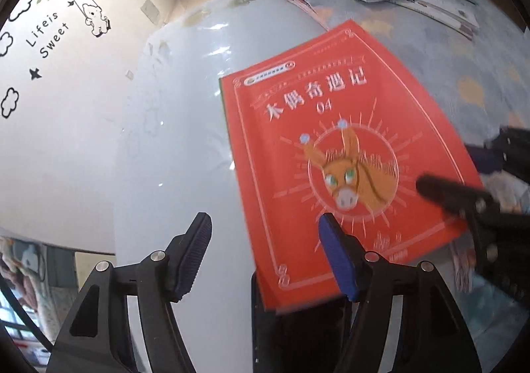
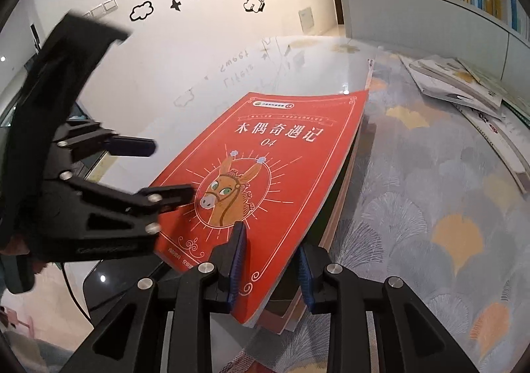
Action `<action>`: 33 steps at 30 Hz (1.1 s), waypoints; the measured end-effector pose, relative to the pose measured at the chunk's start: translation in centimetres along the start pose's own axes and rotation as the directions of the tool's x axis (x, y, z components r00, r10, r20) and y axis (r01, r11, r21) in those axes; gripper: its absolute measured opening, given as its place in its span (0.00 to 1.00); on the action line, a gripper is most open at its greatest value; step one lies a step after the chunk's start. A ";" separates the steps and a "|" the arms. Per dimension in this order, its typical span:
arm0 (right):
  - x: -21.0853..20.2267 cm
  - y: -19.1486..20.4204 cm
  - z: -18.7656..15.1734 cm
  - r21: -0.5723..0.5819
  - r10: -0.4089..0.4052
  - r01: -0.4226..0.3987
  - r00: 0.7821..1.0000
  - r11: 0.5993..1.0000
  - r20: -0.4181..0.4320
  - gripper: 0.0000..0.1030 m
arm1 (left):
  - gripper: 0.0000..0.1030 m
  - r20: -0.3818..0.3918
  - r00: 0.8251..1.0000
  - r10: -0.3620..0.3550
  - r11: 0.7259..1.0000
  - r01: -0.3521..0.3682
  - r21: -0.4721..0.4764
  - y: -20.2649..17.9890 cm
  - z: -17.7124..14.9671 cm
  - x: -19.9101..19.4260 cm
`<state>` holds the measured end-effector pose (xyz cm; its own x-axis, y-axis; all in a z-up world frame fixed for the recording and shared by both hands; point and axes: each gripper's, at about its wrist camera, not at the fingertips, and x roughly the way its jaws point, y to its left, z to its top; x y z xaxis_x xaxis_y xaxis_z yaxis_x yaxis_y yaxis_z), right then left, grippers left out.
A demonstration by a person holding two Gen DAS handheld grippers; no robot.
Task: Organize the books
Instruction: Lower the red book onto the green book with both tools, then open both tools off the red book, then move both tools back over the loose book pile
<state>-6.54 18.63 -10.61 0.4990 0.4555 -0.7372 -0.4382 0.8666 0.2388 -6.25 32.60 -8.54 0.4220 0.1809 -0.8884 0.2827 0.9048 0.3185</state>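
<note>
The glossy white table [image 2: 324,68] carries a patterned cloth [image 2: 430,174], with loose books [image 2: 457,81] at its far right edge. The red donkey-cover book [image 2: 265,174] tops a small stack, long axis running away from both grippers. The right gripper [image 2: 271,268] pinches its near right corner; the left gripper [image 1: 265,253] stands open, empty, off its left edge.

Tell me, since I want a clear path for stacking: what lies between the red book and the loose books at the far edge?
Only bare patterned tablecloth between the red book and the loose books, clearest in the right wrist view.
</note>
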 end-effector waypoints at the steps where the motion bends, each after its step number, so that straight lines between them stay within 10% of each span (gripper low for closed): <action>1: 0.0 0.0 0.0 0.000 -0.002 0.002 1.000 1.000 0.001 0.27 | 0.64 0.002 1.000 -0.003 1.000 0.003 -0.011 0.2 -0.3 -0.4; 4: 0.1 -0.2 0.3 0.012 0.016 -0.016 1.000 1.000 -0.015 0.43 | 0.64 0.027 0.999 -0.043 0.996 0.045 -0.080 0.8 -0.8 -1.8; 6: -0.9 -0.2 0.3 -0.003 -0.020 0.020 1.000 1.000 -0.003 0.75 | 0.64 0.046 0.996 -0.082 0.990 0.087 -0.114 1.1 -0.9 -3.1; 14: -9.1 -2.8 -0.5 -0.069 -0.167 0.178 0.975 0.982 0.147 1.00 | 0.68 0.130 0.944 -0.304 0.933 0.323 -0.161 1.4 1.0 -8.1; 21: -18.8 -8.6 -1.3 -0.158 -0.291 0.315 0.944 0.936 0.158 1.00 | 0.68 0.150 0.908 -0.391 0.907 0.408 -0.104 -3.0 6.2 -10.8; 27: -28.9 -12.4 0.7 -0.338 -0.507 0.580 0.814 0.741 0.285 1.00 | 0.68 0.221 0.882 -0.415 0.905 0.426 -0.002 -7.3 10.7 -14.9; 31: -32.5 -13.1 2.0 -0.506 -0.596 0.719 0.688 0.477 0.414 1.00 | 0.68 0.296 0.872 -0.390 0.916 0.400 0.028 -9.1 13.9 -18.2; 33: -33.7 -14.0 2.8 -0.516 -0.552 0.698 0.712 0.496 0.434 1.00 | 0.70 0.345 0.847 -0.404 0.905 0.426 0.013 -9.5 15.4 -19.7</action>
<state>-15.13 -8.31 12.69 0.9217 -0.0650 -0.3825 -0.2547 0.6423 -0.7229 -3.99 14.53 11.04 0.5408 -0.3453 -0.7670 0.4468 0.8905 -0.0859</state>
